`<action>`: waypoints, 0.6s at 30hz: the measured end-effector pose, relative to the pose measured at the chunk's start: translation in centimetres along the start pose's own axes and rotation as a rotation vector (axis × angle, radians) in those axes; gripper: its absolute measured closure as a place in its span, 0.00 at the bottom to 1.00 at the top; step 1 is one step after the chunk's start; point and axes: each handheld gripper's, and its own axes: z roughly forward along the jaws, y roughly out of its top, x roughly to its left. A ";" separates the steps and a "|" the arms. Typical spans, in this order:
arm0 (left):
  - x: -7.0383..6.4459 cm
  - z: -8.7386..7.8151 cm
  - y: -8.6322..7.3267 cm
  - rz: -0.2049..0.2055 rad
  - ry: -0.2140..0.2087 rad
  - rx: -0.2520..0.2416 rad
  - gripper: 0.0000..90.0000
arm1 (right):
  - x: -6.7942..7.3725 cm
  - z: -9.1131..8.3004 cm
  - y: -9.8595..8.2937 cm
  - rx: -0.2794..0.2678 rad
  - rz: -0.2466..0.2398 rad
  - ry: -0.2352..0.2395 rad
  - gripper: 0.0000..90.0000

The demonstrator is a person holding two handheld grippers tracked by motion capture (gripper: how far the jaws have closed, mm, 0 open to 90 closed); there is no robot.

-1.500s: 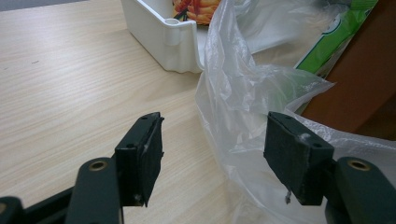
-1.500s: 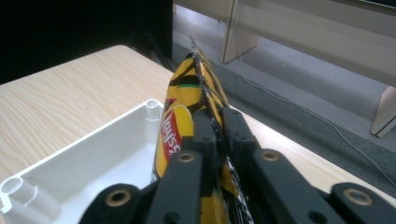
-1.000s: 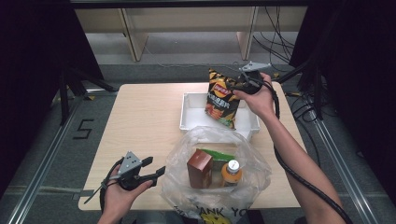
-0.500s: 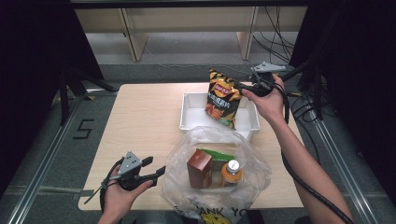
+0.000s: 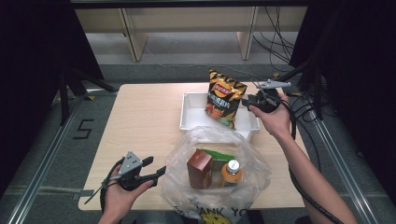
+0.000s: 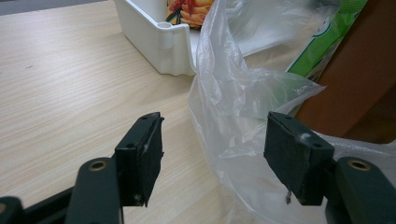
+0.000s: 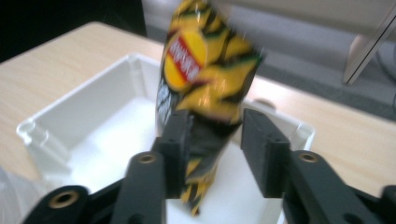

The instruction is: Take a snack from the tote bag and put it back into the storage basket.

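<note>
The chip bag [image 5: 224,99] stands in our white bin [image 5: 191,116], right gripper [image 7: 215,135] spread around it, left gripper [image 6: 214,154] spread at the plastic bag [image 5: 212,186], still holding a carton and bottle.

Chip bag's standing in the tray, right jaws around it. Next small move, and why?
Probably draw the right gripper back from the chip bag. The bag's bottom already sits inside the white tray, and the jaws look parted with a gap on one side, so nothing seems left to place.

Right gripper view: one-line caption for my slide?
Right gripper, fingers parted around a chip bag standing in the white bin.
</note>
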 end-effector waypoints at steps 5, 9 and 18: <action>0.1 0.0 -0.1 0.005 -0.001 0.003 0.41 | 0.3 0.9 -1.2 0.067 0.027 0.030 0.92; 0.1 0.1 -0.1 -0.014 0.001 -0.002 0.41 | 0.8 1.9 -1.7 0.139 0.035 0.064 0.99; 0.2 0.0 -0.2 -0.017 0.003 -0.003 0.41 | 1.6 4.6 -2.6 0.233 0.022 0.101 1.00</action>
